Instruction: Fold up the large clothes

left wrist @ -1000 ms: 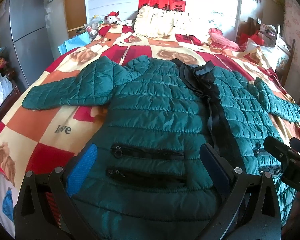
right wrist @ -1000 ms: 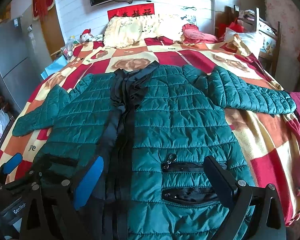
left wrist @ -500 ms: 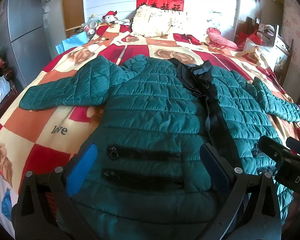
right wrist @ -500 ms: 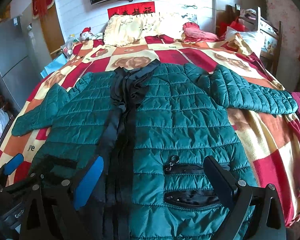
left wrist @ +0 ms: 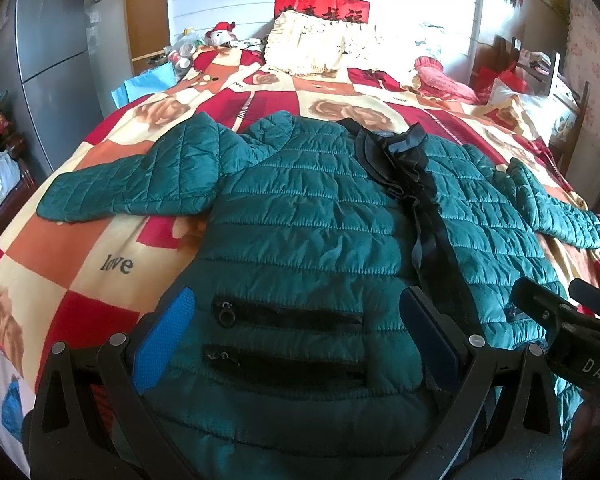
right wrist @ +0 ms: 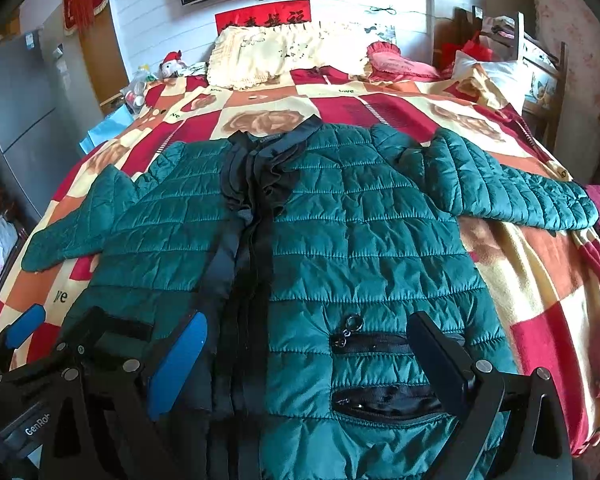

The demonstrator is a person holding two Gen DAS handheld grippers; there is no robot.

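**Jacket spread flat, no fold begun**

Lay face up on the bed (left wrist: 112, 248): green quilted jacket (left wrist: 308, 232), collar toward the pillows, both sleeves out to the sides, black front placket (right wrist: 248, 264) running down the middle. Hovered over the hem: left claw (left wrist: 296, 332) above the two zipped pockets on its side, right claw (right wrist: 308, 356) above the pockets on the other. Both claws spread wide, nothing held.

Judged the opening step, a first grip not yet taken. Best done by pinching only the hem corner or a sleeve cuff, through both layers of slippery padding, then carrying it across toward the placket while keeping the body flat. Likely to spring back, being puffy; worth pressing down along the crease before letting go.
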